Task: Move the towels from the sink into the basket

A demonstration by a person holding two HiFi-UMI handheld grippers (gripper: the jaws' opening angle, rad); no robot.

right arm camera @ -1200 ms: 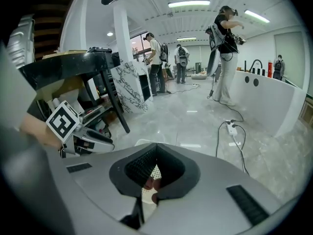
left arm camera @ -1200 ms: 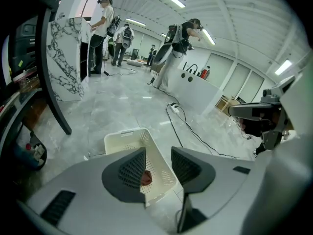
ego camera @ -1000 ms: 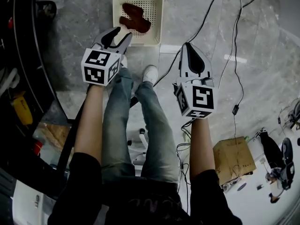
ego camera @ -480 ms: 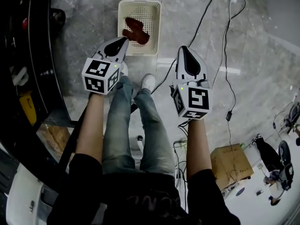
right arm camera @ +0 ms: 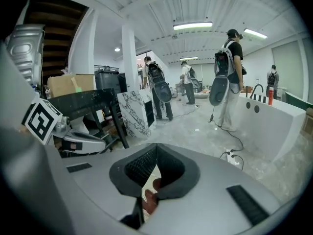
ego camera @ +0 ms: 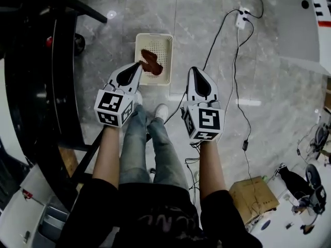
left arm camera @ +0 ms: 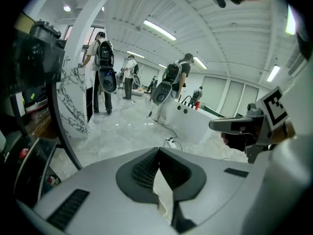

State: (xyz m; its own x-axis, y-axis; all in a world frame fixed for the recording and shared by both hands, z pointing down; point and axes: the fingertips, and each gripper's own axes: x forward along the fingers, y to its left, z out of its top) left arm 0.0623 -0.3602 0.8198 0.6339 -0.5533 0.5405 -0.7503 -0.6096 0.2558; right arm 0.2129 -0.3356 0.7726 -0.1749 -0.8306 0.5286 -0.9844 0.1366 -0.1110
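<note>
A white perforated basket (ego camera: 165, 49) stands on the grey floor with a dark red towel (ego camera: 151, 63) lying in it. My left gripper (ego camera: 139, 64) hangs in the air above the basket's near left edge, jaws shut and empty. The right gripper (ego camera: 194, 68) hovers to the basket's right, also shut with nothing in it. In the left gripper view my left gripper (left arm camera: 159, 151) points out across the room, and the right gripper (left arm camera: 244, 127) shows at its right. In the right gripper view, the red towel (right arm camera: 150, 200) shows on the floor below the shut jaws. No sink is in view.
A black curved counter (ego camera: 54, 81) runs down the left. Cables (ego camera: 235, 71) and a power strip (ego camera: 241, 18) lie on the floor to the right. A cardboard box (ego camera: 253, 190) sits at lower right. People with backpacks (right arm camera: 226, 67) stand farther off.
The left gripper's jaws have closed from open. Both grippers have drawn up and back from the basket, which now looks smaller and farther. The towel stays in the basket.
</note>
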